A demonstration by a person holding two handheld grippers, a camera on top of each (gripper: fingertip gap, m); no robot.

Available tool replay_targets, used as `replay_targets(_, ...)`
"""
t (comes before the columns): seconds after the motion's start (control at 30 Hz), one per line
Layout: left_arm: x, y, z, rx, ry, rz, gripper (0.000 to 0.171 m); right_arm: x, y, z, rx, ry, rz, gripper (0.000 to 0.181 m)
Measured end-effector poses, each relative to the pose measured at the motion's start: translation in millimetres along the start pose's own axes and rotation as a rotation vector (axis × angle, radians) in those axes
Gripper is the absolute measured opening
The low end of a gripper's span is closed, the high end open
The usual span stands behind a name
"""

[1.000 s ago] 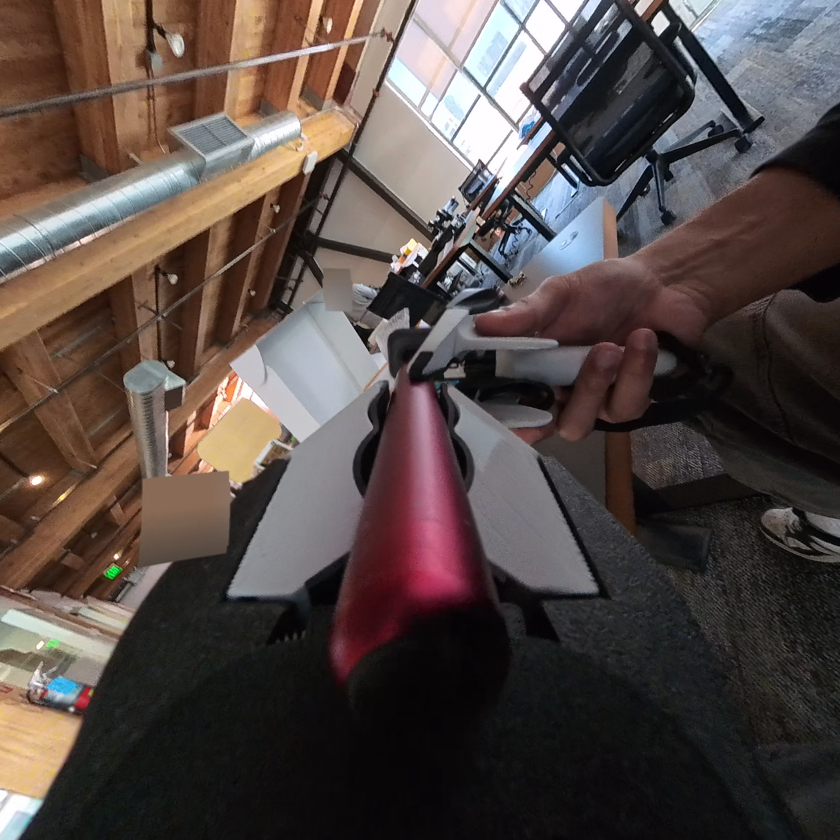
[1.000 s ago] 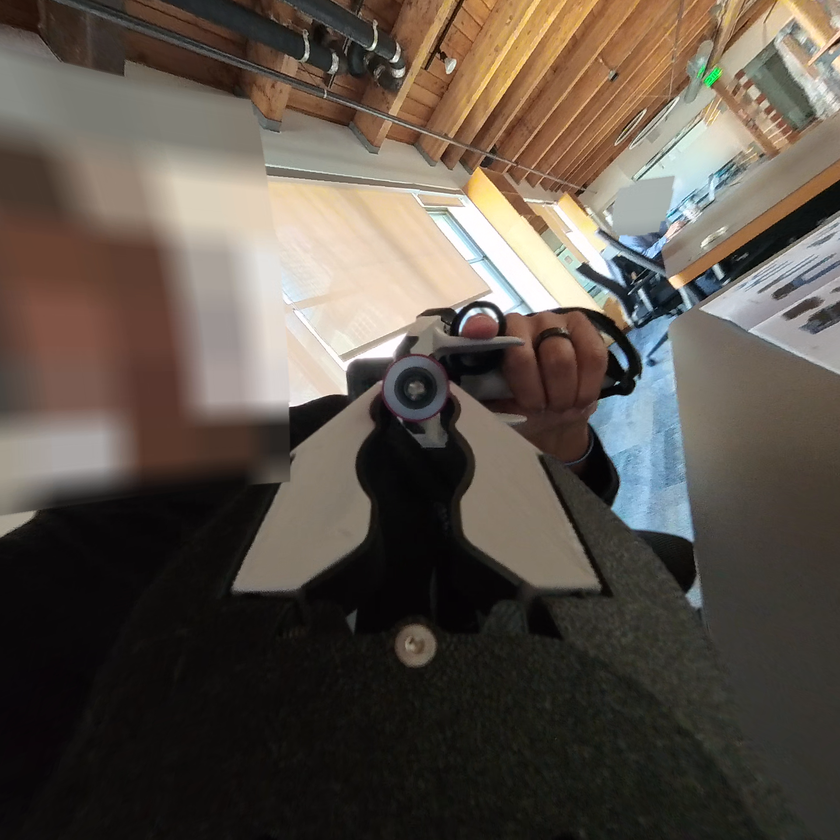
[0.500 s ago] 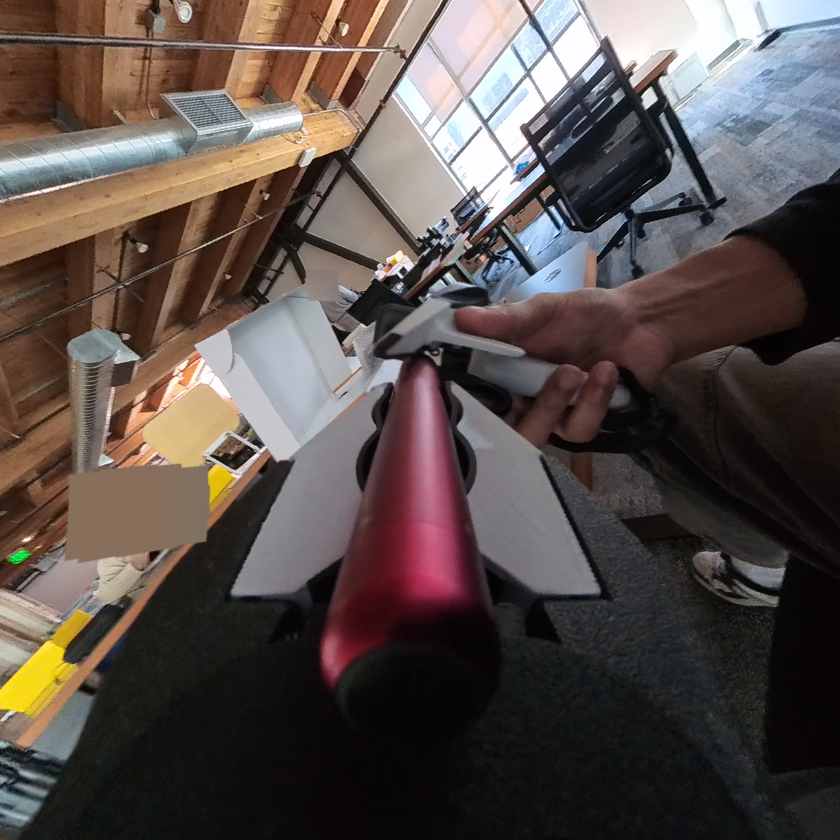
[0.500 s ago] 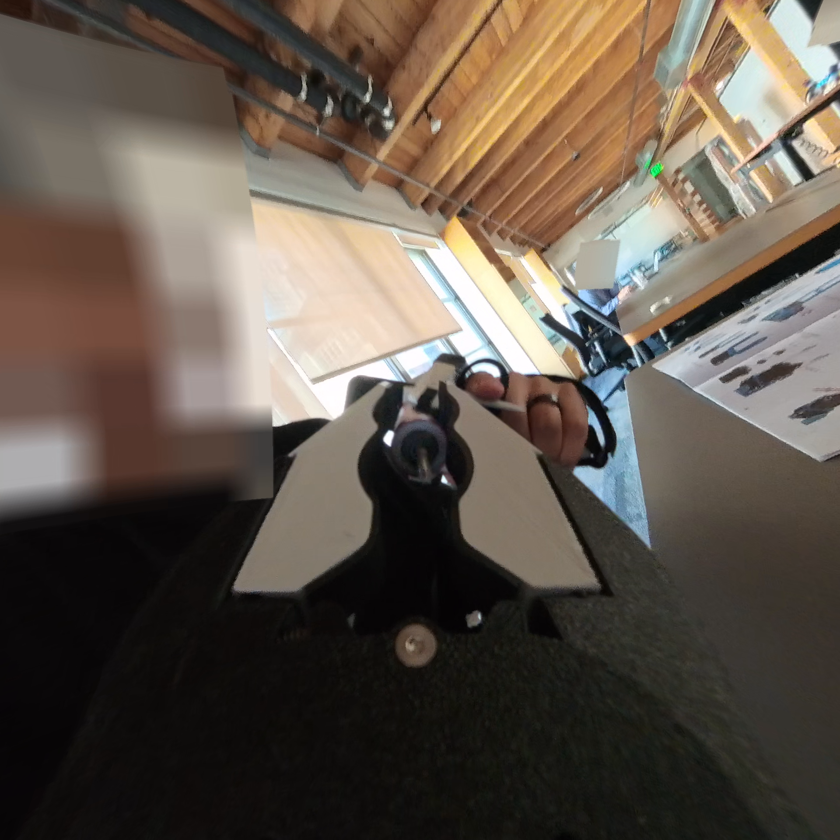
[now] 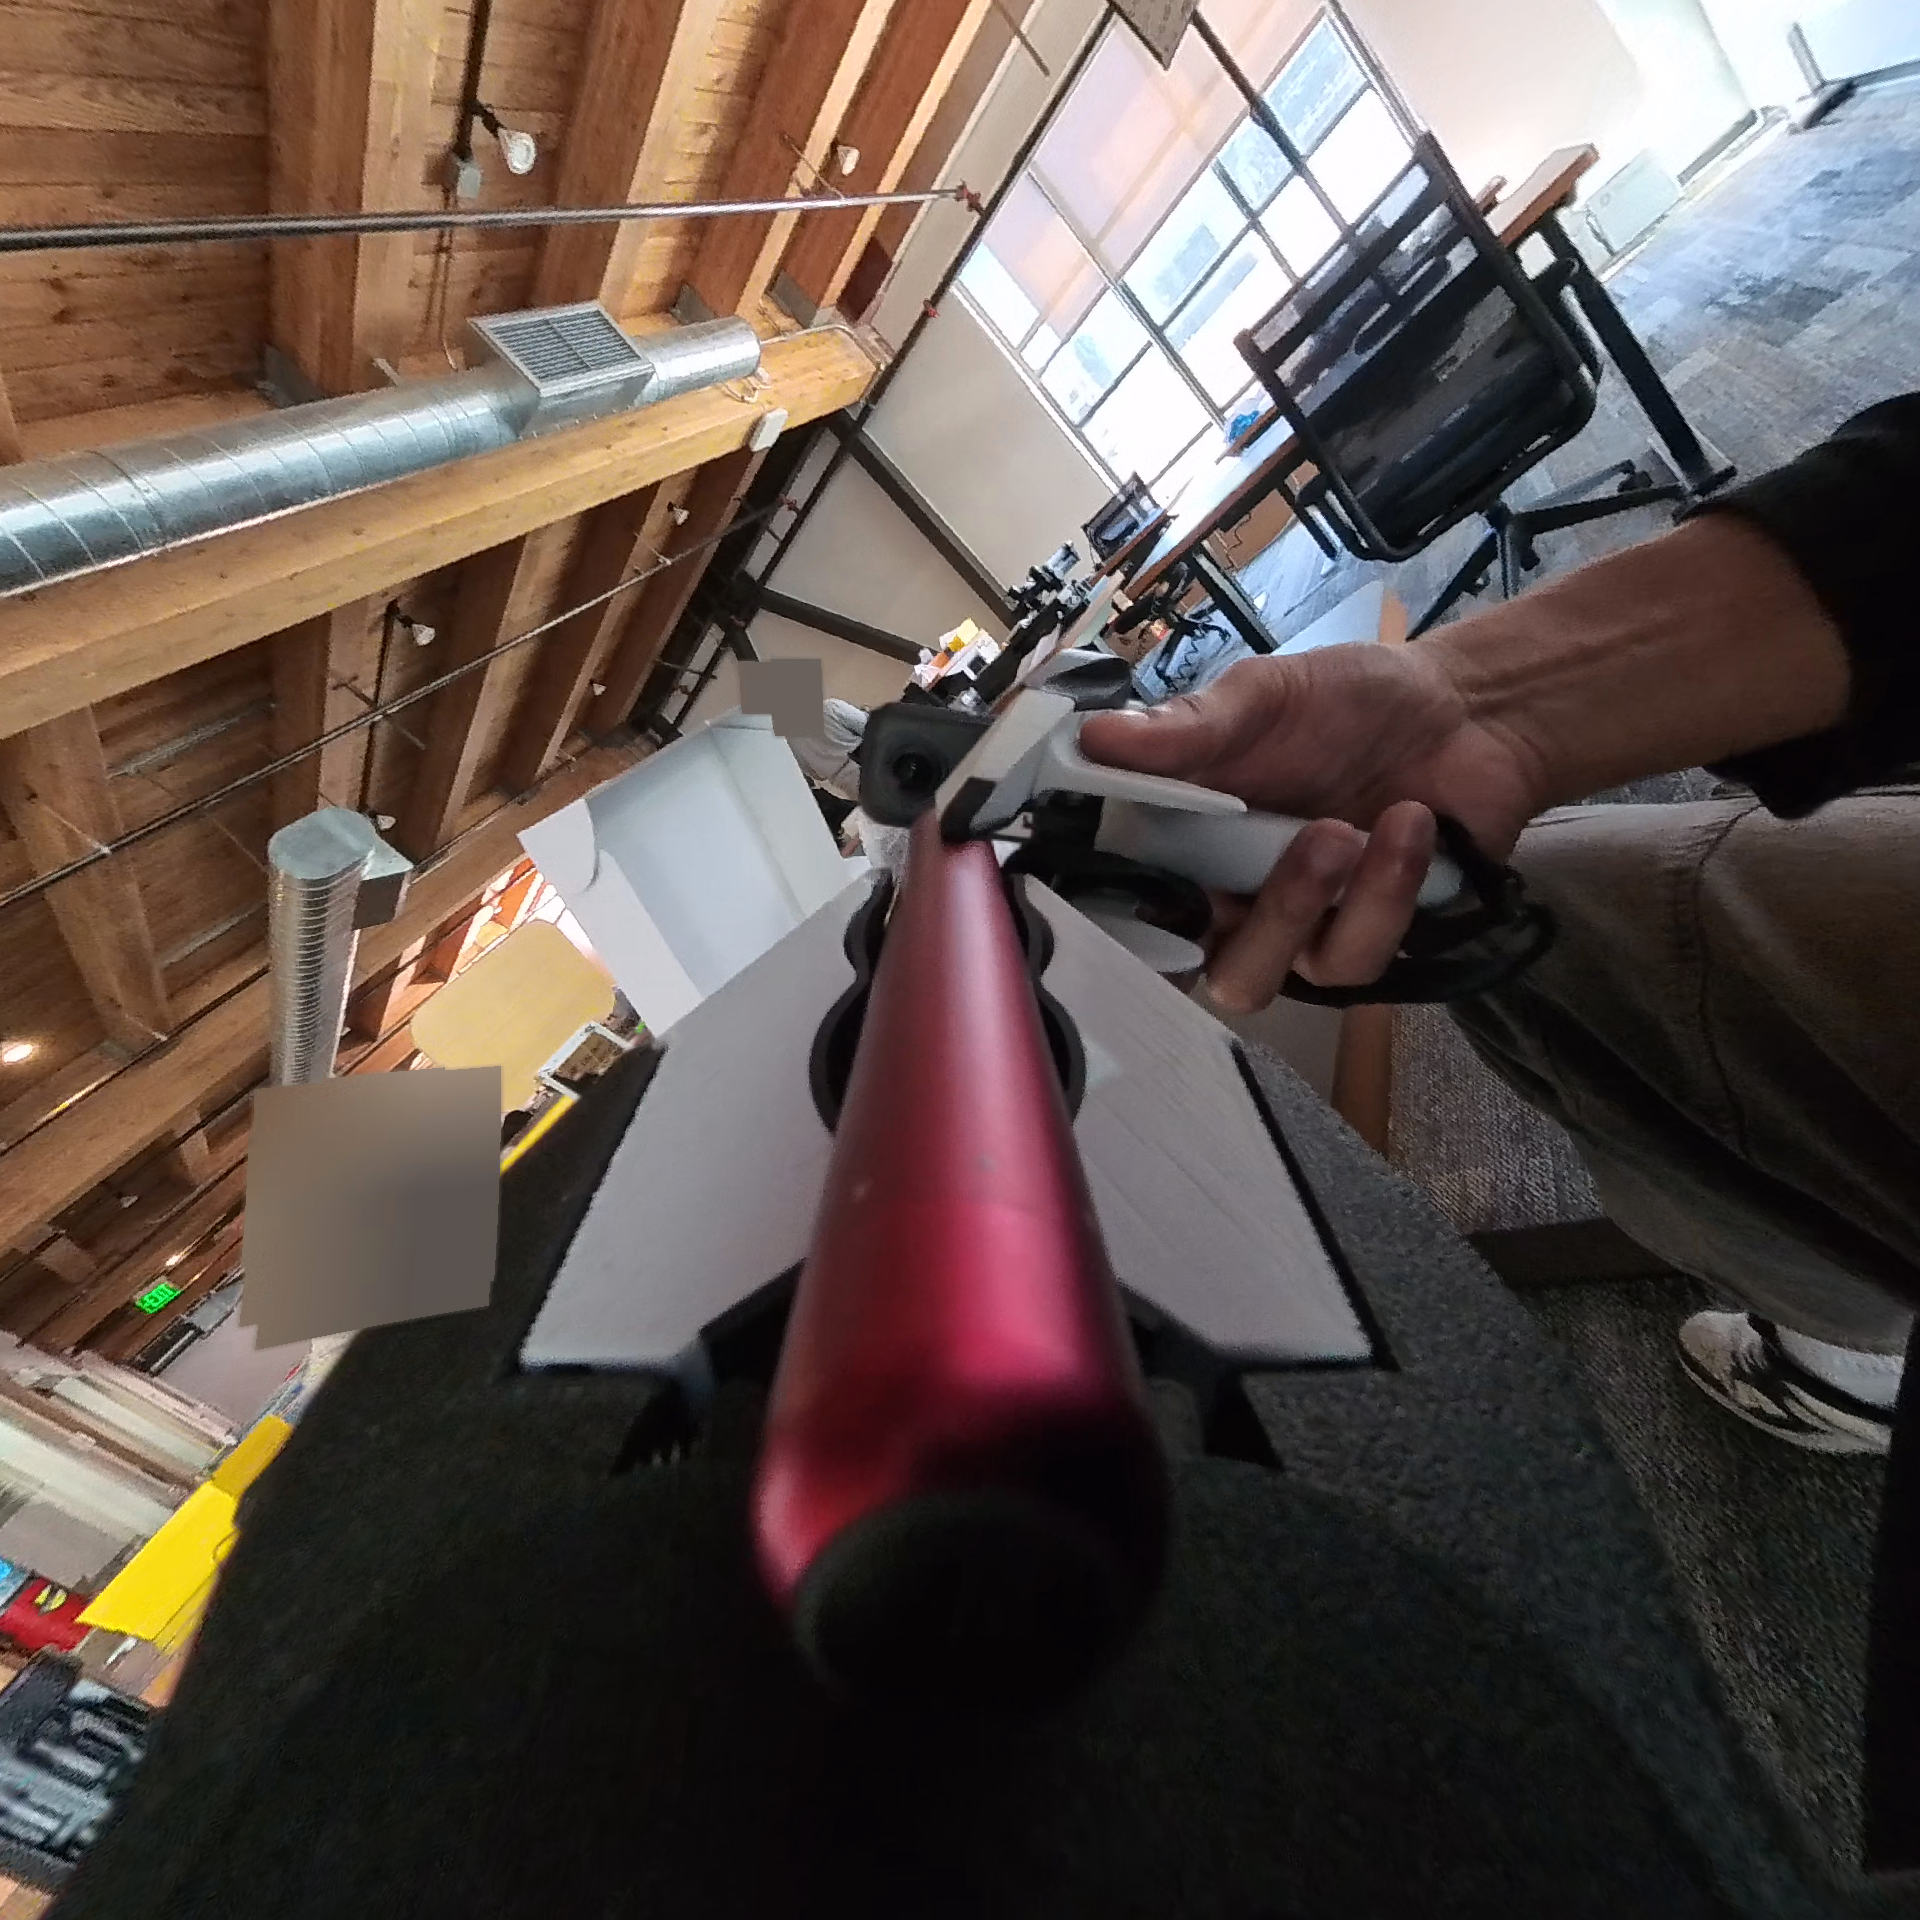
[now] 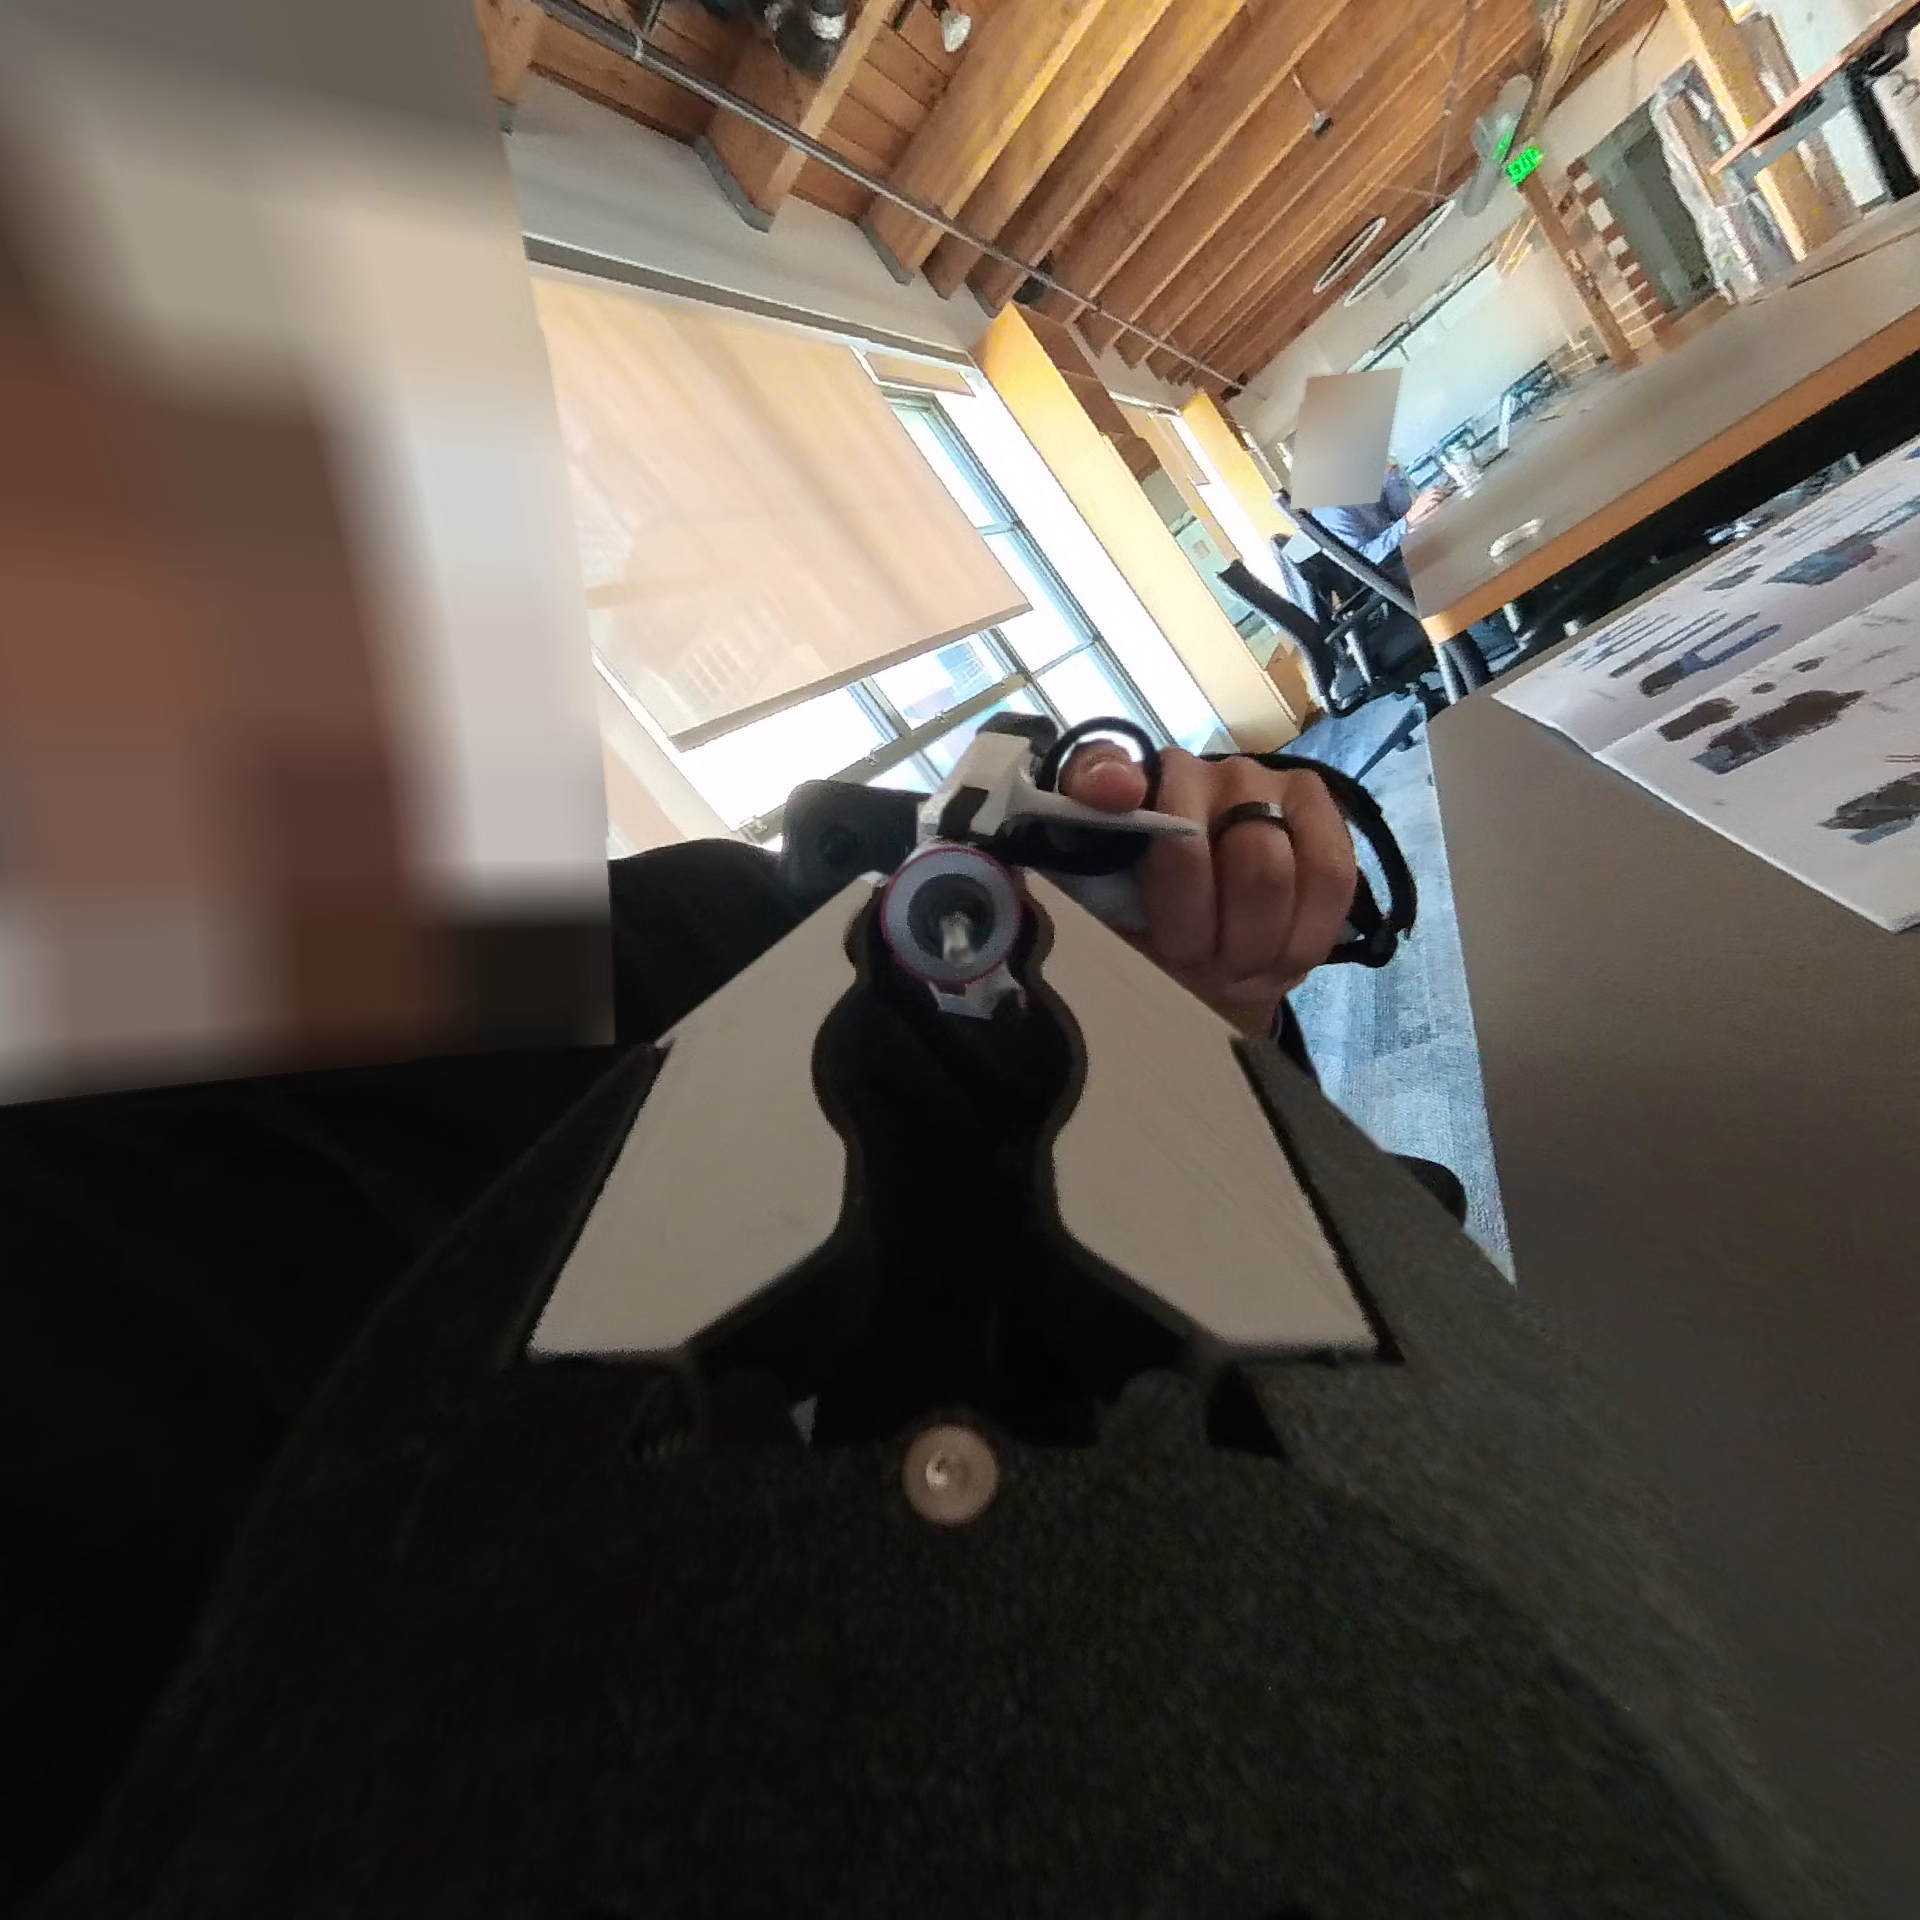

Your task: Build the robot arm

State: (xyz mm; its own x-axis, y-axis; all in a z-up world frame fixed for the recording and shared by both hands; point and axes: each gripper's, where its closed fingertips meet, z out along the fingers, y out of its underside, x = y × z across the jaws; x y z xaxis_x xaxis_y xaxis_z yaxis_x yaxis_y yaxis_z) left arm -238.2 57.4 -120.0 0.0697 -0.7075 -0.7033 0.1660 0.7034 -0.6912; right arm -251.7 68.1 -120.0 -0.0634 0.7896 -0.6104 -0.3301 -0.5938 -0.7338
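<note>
A dark red metal tube (image 5: 956,1195) lies lengthwise between the fingers of my left gripper (image 5: 951,914), which is shut on it. The tube runs from near the camera to past the fingertips. Its far end meets my right gripper (image 5: 971,805), held by a bare hand (image 5: 1320,769). In the right wrist view the tube's round grey end face (image 6: 925,920), with a small metal pin at its centre, sits between the tips of my right gripper (image 6: 951,894), which is closed around it. Beyond it a ringed hand (image 6: 1236,883) holds the left gripper (image 6: 977,800).
Both views tilt up toward a wooden beam ceiling with a silver duct (image 5: 312,468). A grey cabinet (image 6: 1662,1091) bearing a printed sheet (image 6: 1766,707) stands close on the right. A black office chair (image 5: 1434,416), desks, and the holder's trouser leg and shoe (image 5: 1787,1392) are nearby. Both grippers' tips are close together, under 4 cm apart.
Both grippers have swung and tilted together while staying on the tube. Half a second ago the tube's end sat deeper between the right fingers; now it is at their tips.
</note>
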Motion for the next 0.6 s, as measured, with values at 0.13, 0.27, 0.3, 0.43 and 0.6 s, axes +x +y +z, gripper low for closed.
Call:
replay_targets(0.13,6.2,13.9,3.3,-0.065,-0.003,0.072,0.021,0.3,16.0,18.7,-0.087,0.013,-0.002,0.019)
replay_targets(0.27,-2.7,10.4,-0.6,-0.054,-0.042,0.054,0.025,0.0,3.7,10.7,-0.023,0.016,0.011,0.02)
replay_targets(0.3,-4.0,9.1,-1.3,-0.055,-0.045,0.051,0.029,0.4,1.2,6.3,-0.011,0.008,0.019,0.021)
replay_targets(0.43,-3.1,7.9,-0.6,-0.042,-0.045,0.057,0.029,4.0,0.0,4.1,0.008,-0.007,0.06,0.021)
replay_targets(0.6,1.8,11.1,-0.1,-0.053,-0.013,0.049,0.021,8.9,3.9,3.9,0.011,-0.03,0.116,0.021)
